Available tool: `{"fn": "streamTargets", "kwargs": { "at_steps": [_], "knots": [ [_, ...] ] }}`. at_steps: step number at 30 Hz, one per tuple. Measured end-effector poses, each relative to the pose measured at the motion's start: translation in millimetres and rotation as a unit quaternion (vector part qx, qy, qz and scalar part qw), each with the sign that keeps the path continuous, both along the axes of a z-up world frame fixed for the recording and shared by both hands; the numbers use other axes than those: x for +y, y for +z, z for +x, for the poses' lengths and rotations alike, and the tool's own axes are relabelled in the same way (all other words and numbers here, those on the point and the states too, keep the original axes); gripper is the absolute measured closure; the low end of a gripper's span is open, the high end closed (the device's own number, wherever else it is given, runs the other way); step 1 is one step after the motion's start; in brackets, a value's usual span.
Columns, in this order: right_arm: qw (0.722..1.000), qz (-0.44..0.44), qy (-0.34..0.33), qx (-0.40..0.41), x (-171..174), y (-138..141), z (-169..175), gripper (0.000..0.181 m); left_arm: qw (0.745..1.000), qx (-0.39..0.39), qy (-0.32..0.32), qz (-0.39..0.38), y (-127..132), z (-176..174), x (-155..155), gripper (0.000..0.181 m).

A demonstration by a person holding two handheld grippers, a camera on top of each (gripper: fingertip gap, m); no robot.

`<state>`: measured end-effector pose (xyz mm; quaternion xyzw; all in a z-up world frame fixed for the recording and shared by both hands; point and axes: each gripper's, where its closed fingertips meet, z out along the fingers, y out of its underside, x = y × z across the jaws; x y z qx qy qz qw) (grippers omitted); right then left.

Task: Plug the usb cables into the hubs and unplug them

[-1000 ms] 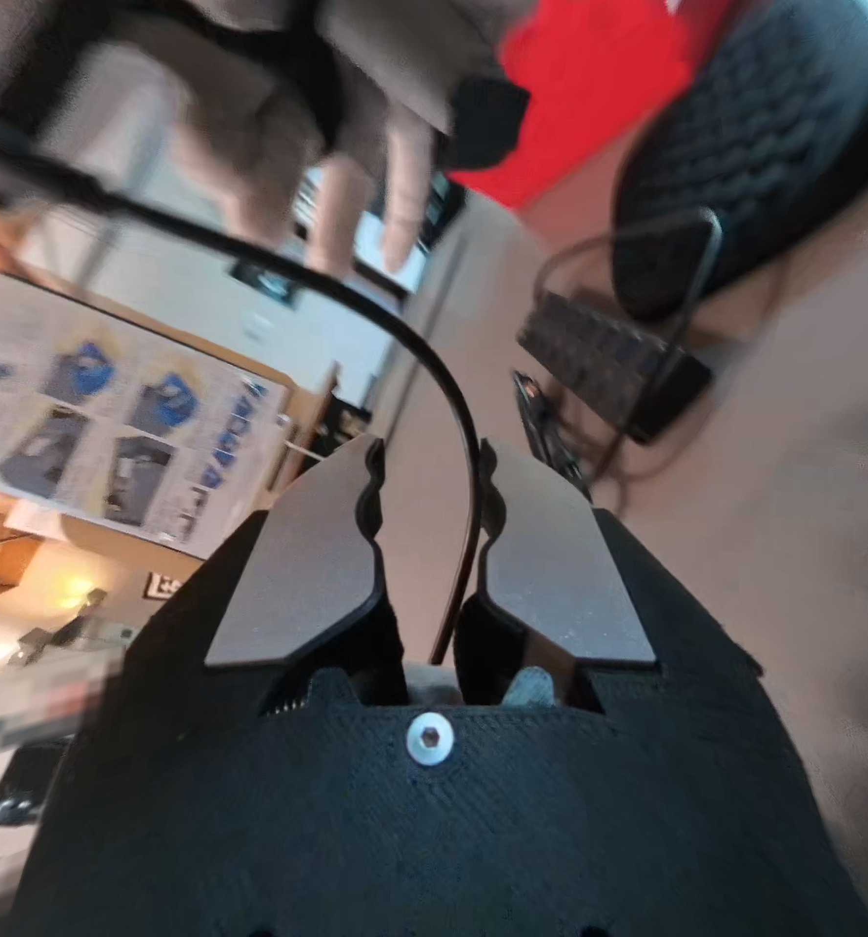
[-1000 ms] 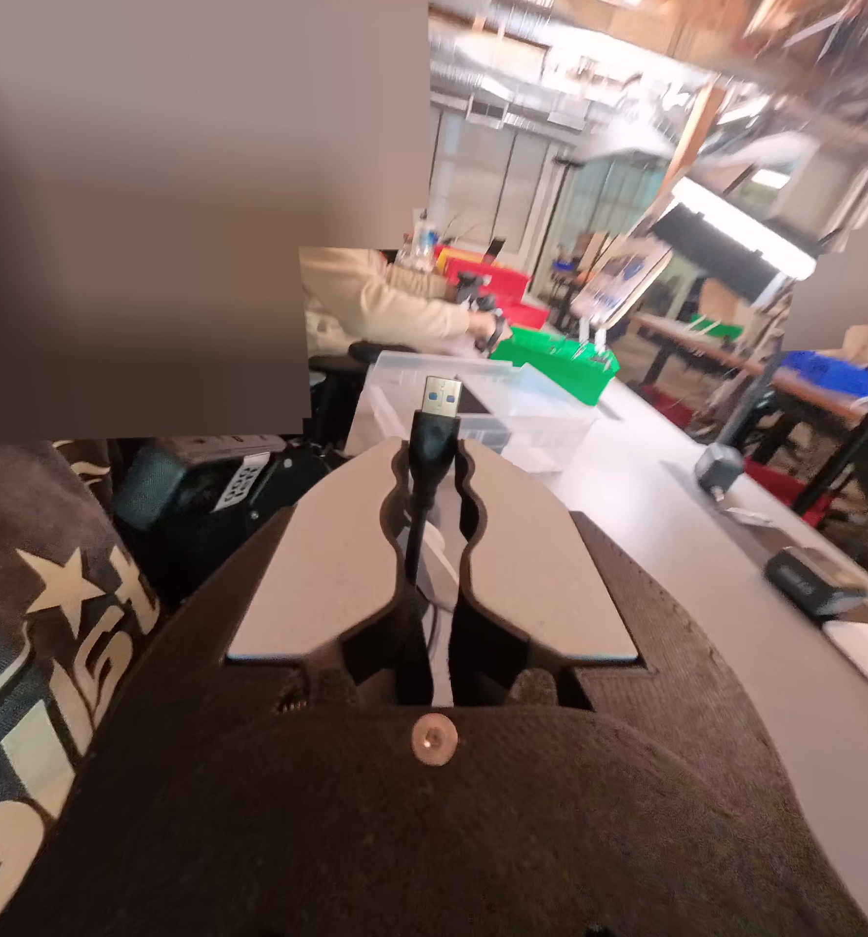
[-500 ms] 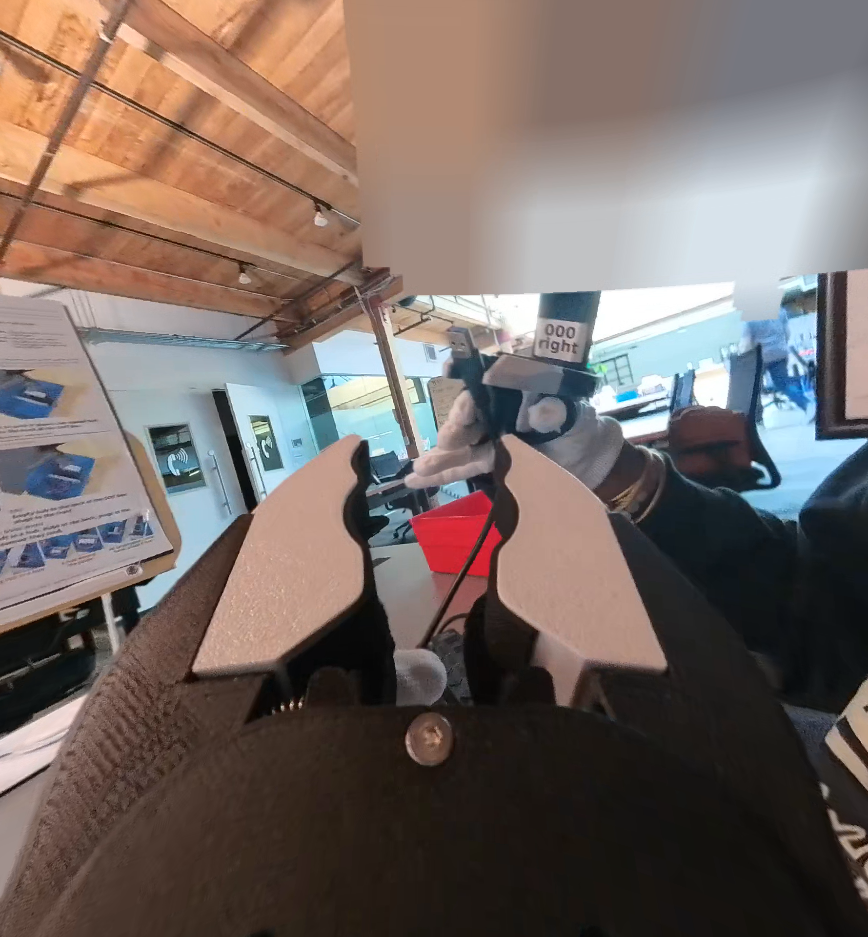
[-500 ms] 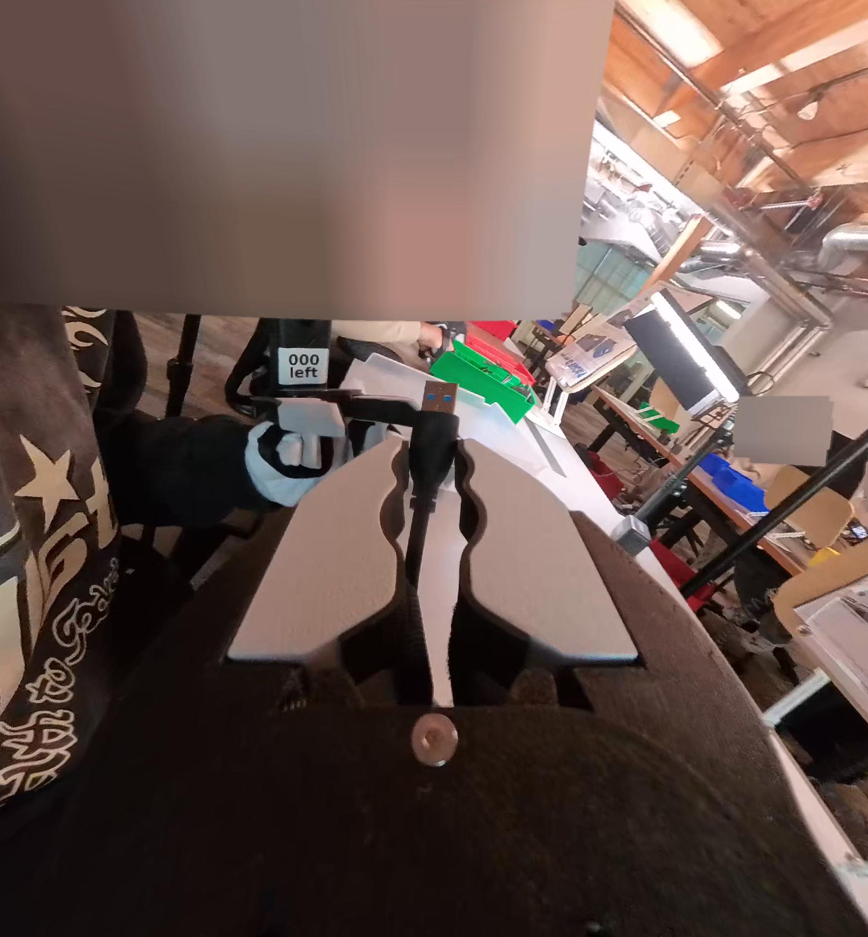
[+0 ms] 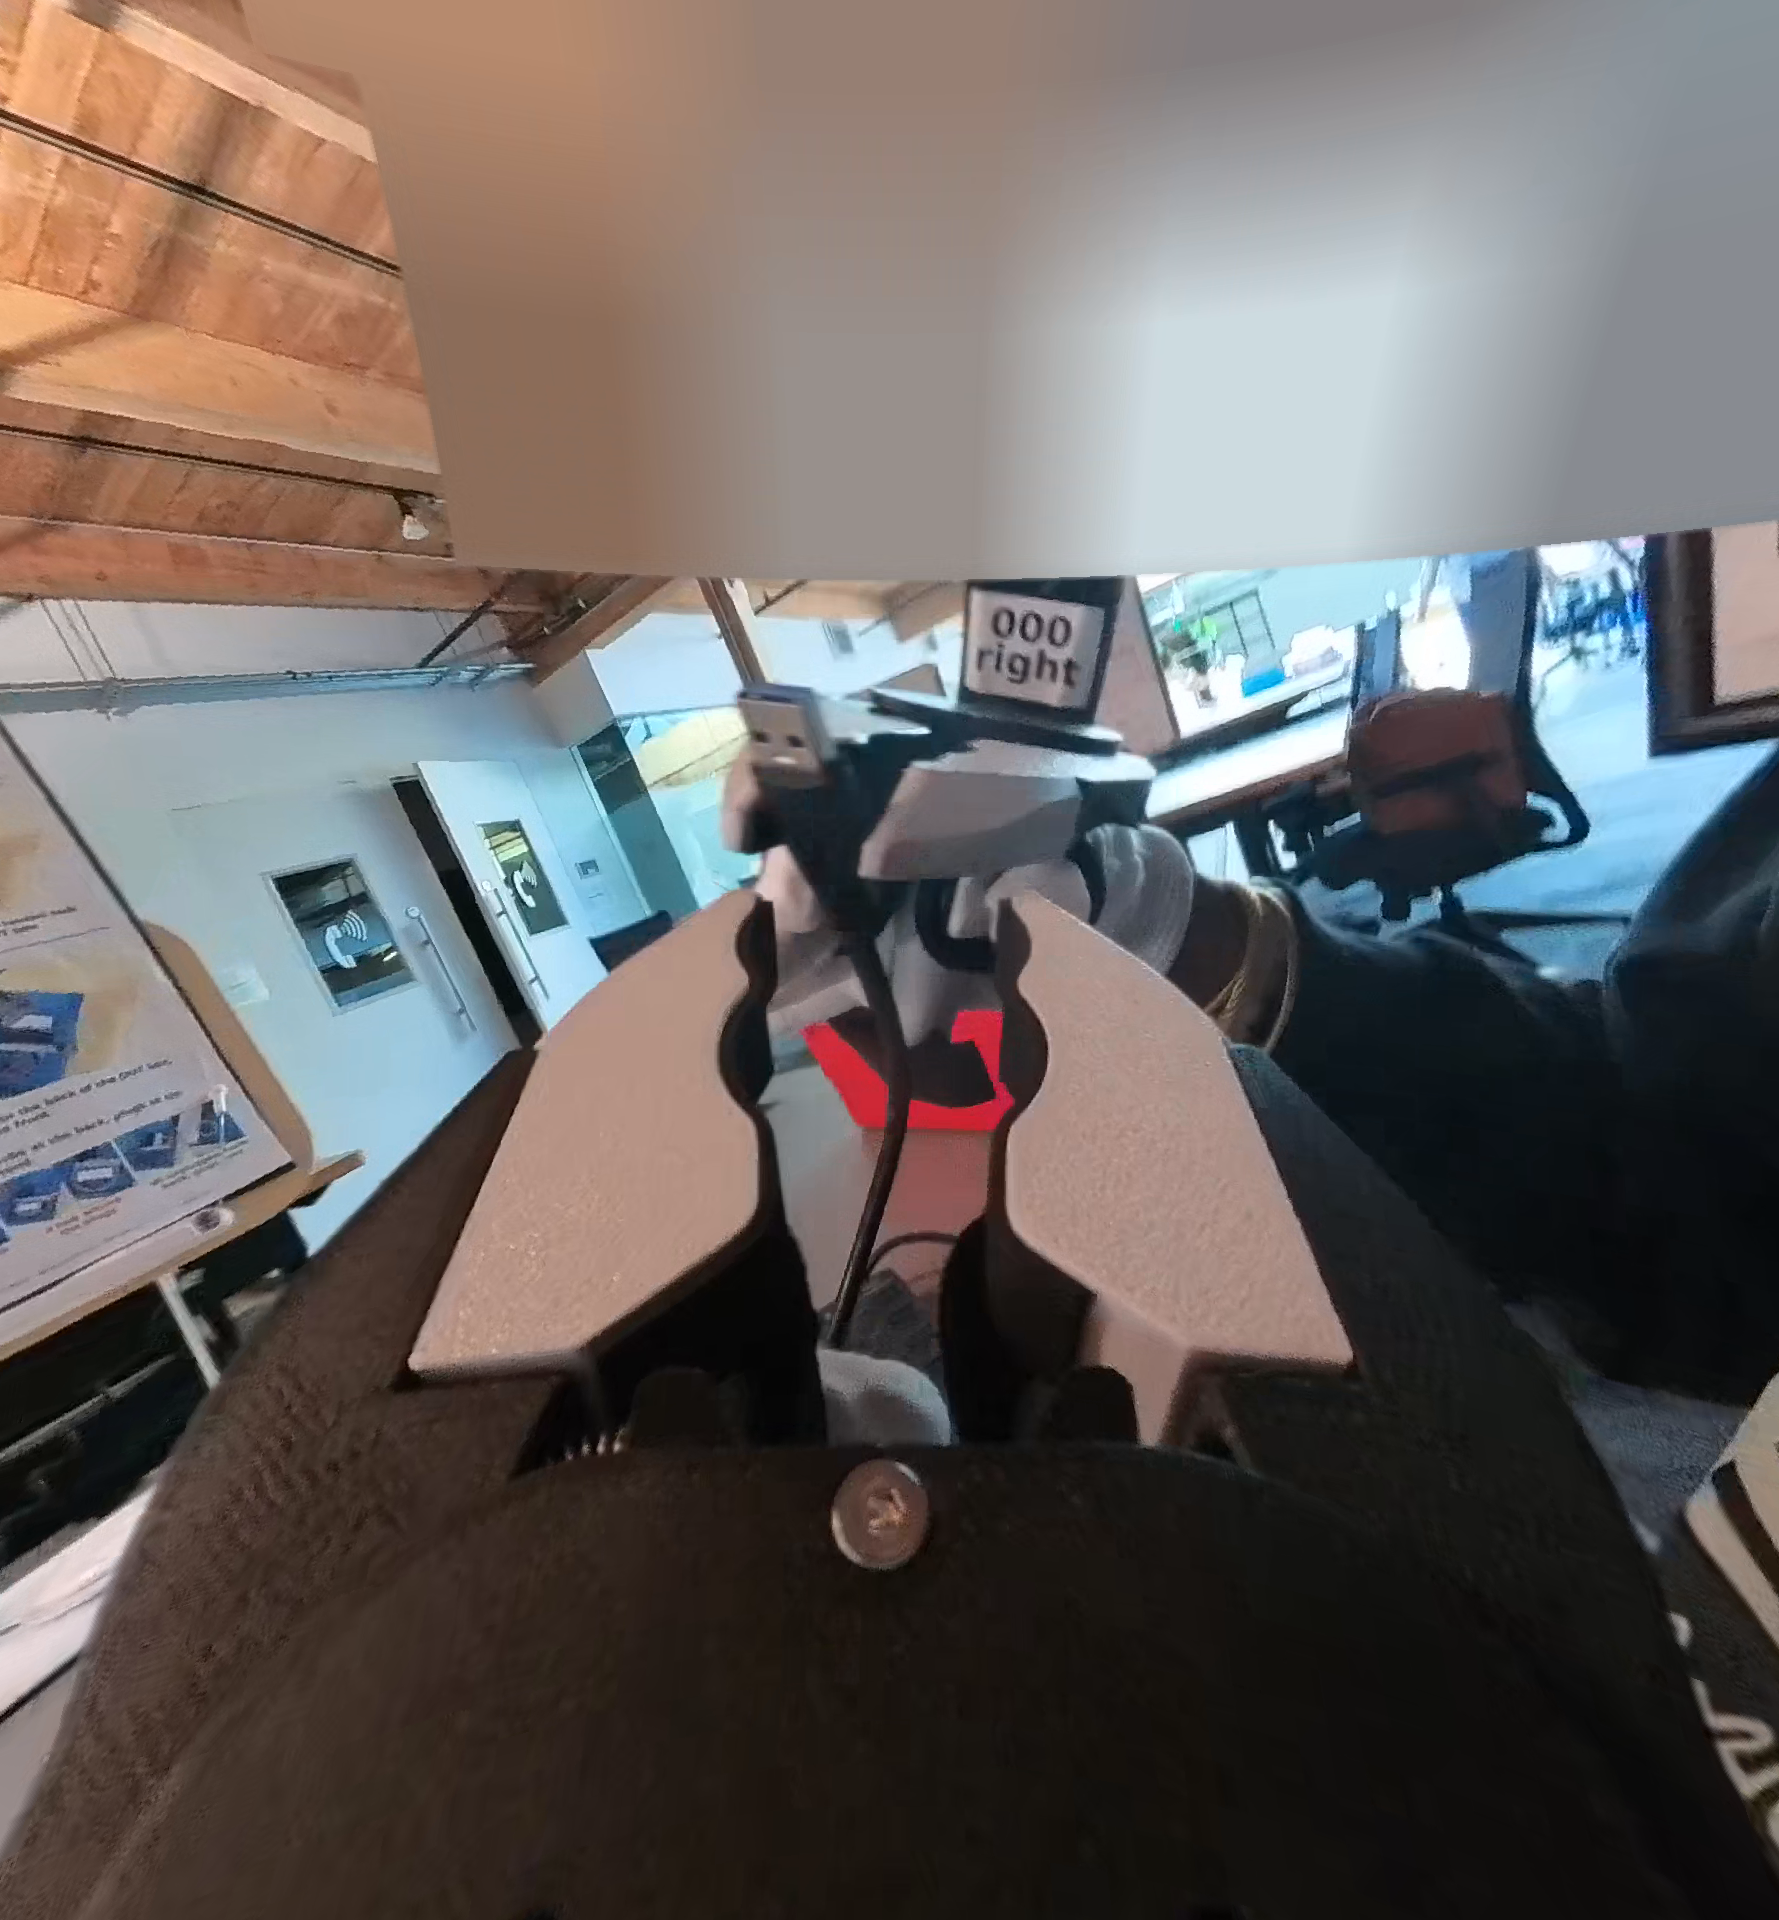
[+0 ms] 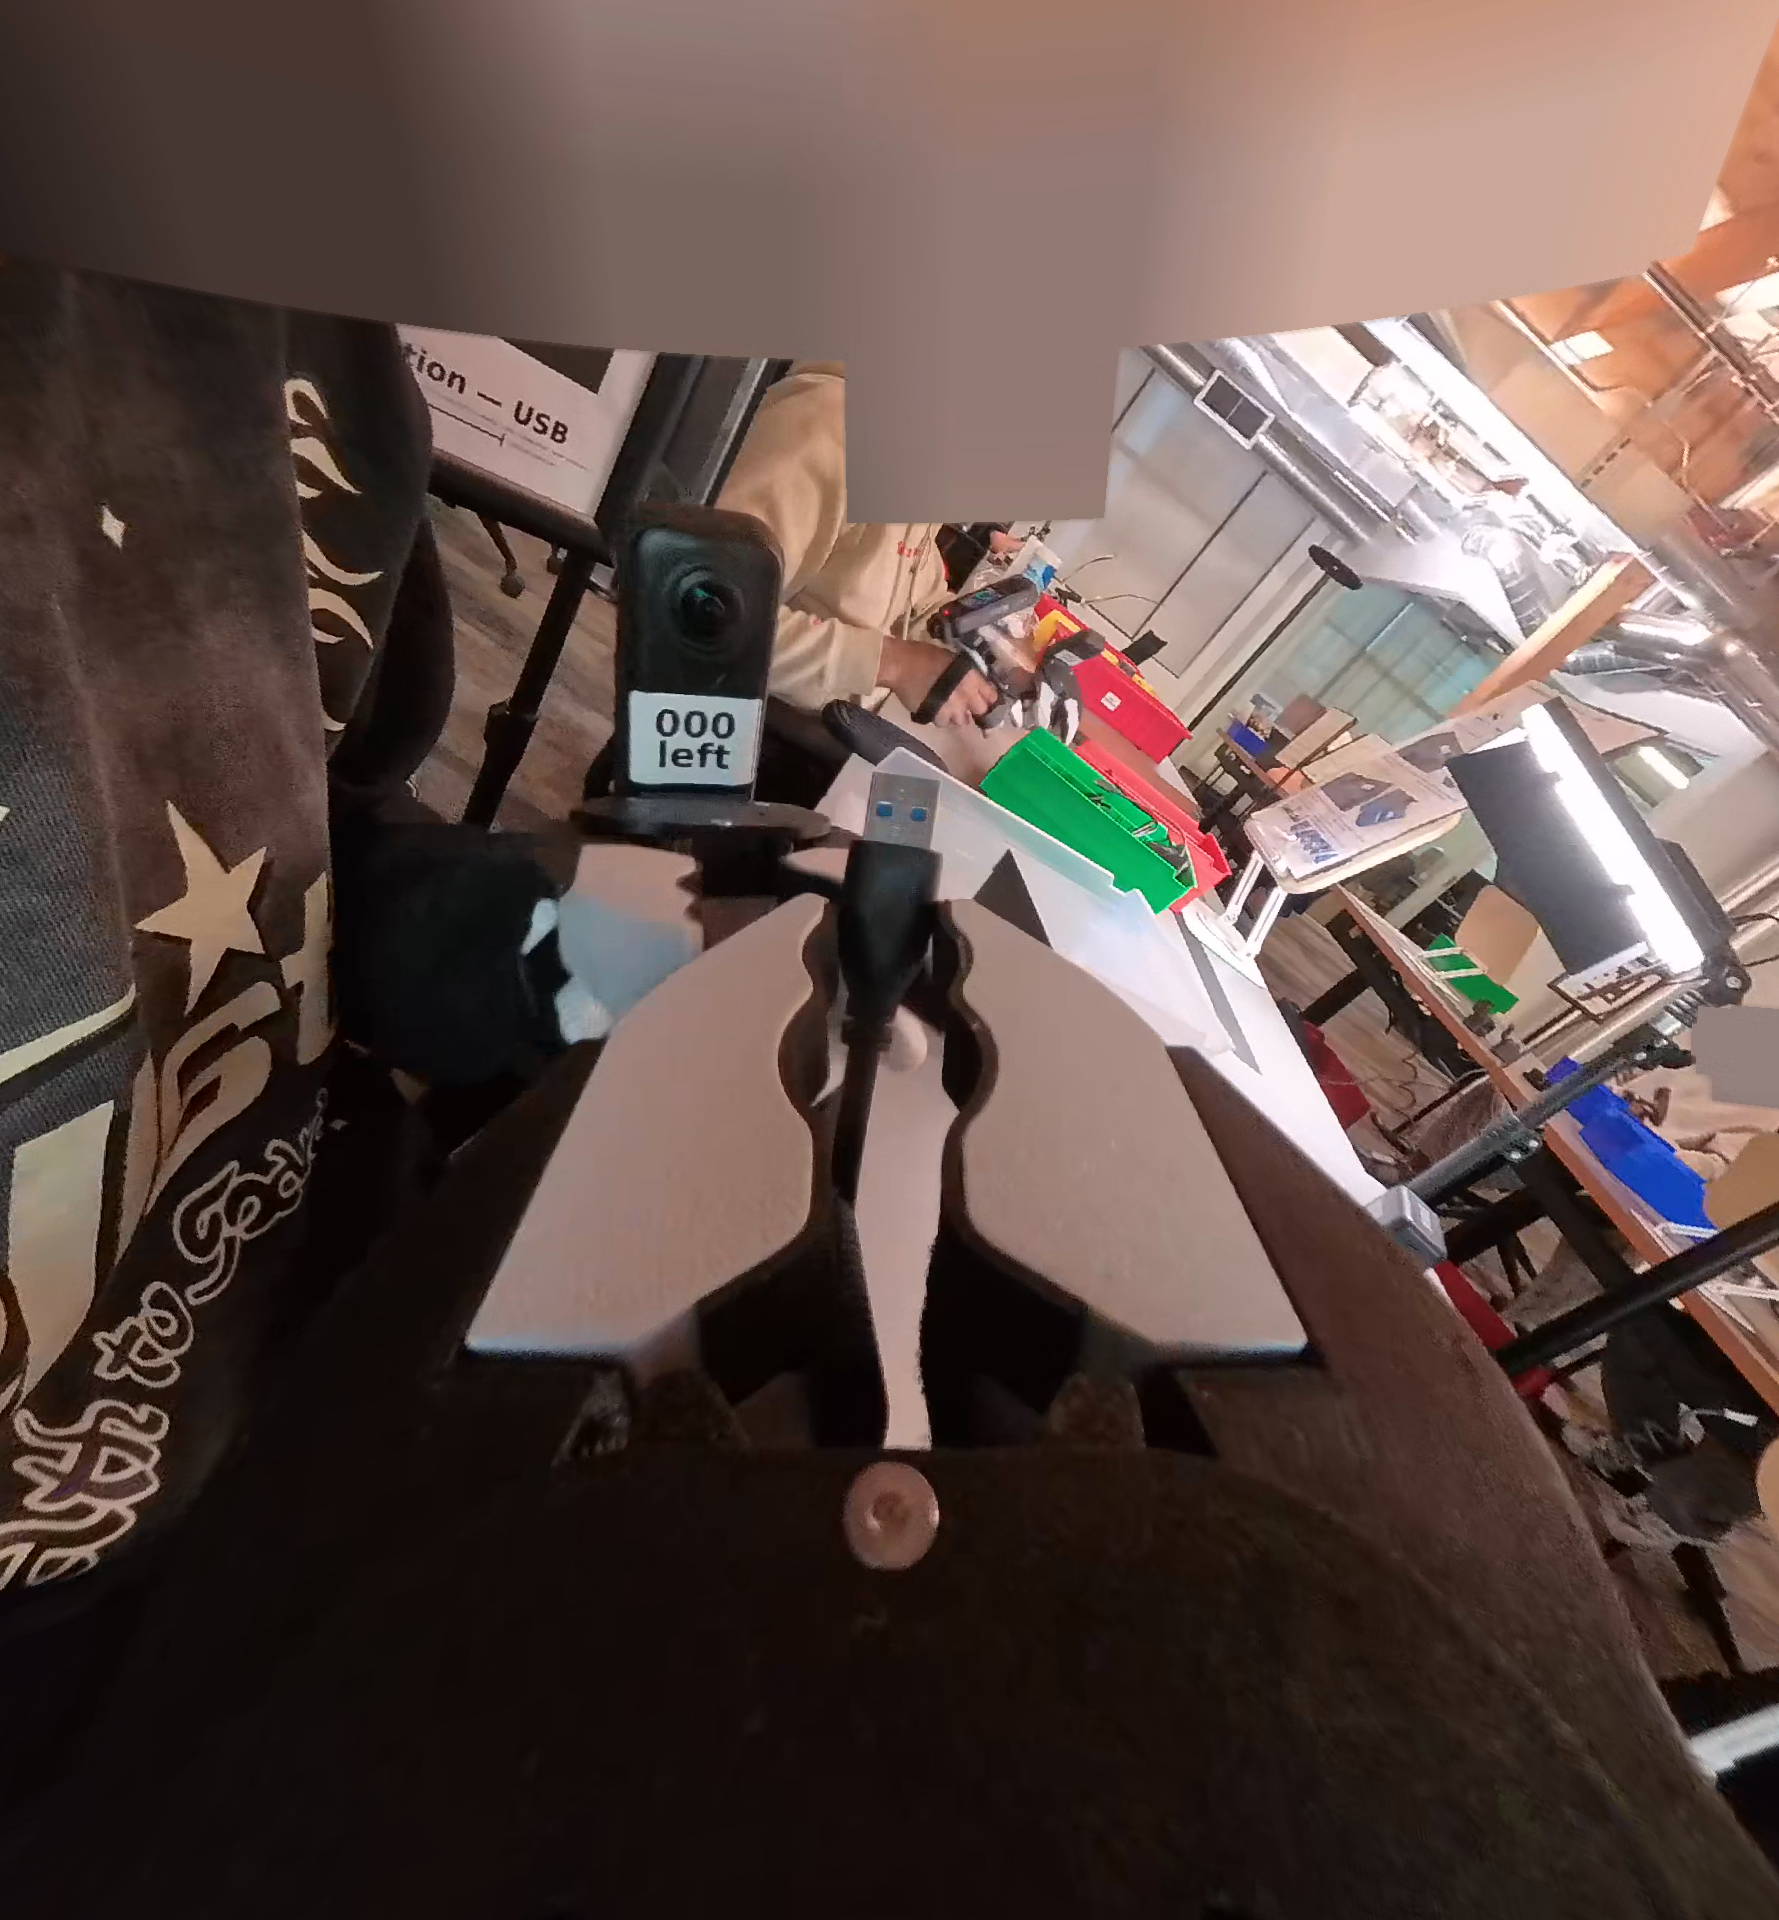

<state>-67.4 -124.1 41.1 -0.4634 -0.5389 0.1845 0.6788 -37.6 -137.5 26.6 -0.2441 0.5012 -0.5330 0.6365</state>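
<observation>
Black USB cable with silver blue-tongued plug | held up in the air, plug tip past the fingertips, cord trailing down | right gripper clenched on the plug's black housing | left gripper released, grey fingers apart, cord passing loose between them | red bin on the tabletop behind.

A lettered white sticker sits on the camera at eleven o'clock; a second sticker at twelve. A printed poster stands at nine o'clock.
</observation>
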Motion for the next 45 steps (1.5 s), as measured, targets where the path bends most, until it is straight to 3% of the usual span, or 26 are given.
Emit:
{"fn": "streamTargets", "kwargs": {
  "at_steps": [4,7,10,14,18,21,23,25,28,38,45],
  "knots": [
    [1.0,-0.004,0.013,0.008,-0.7,-1.0,-8.6,0.165,0.999,0.007,-0.027,-0.02,-0.3,7.8,-5.8,0.145],
    [0.999,-0.011,0.028,0.018,-1.5,-1.6,-13.4,0.165,0.998,0.006,-0.048,-0.041,0.0,8.4,-4.3,0.16],
    [0.999,-0.019,0.029,0.025,0.4,-2.0,-13.4,0.164,0.999,0.016,-0.029,-0.031,-1.2,7.9,5.6,0.172],
    [1.0,-0.013,-0.026,-0.002,12.3,-6.0,-2.0,0.165,0.991,0.122,0.042,0.038,-12.8,13.8,25.7,0.173],
    [0.996,-0.008,-0.081,-0.032,20.2,-8.1,13.8,0.167,0.948,0.213,0.181,0.154,-23.8,15.7,57.9,0.173],
    [0.991,0.02,-0.117,-0.062,16.7,-4.8,22.6,0.138,0.893,0.258,0.29,0.228,-33.0,14.3,85.7,0.173],
    [0.979,0.05,-0.16,-0.115,16.8,-8.1,25.5,0.133,0.869,0.28,0.319,0.255,-41.2,16.7,93.7,0.173],
    [0.961,0.052,-0.202,-0.182,19.1,-21.3,26.1,0.133,0.861,0.293,0.32,0.264,-47.9,21.7,93.8,0.173],
    [0.939,0.04,-0.259,-0.221,30.4,-30.1,25.1,0.149,0.855,0.305,0.319,0.273,-53.0,27.7,92.2,0.173],
    [0.912,0.074,-0.283,-0.289,43.3,-47.8,22.7,0.165,0.843,0.32,0.316,0.294,-59.0,30.8,90.3,0.173],
    [0.888,0.071,-0.313,-0.328,50.5,-56.9,30.1,0.162,0.837,0.327,0.315,0.305,-62.5,31.9,88.7,0.173]
  ]
}}
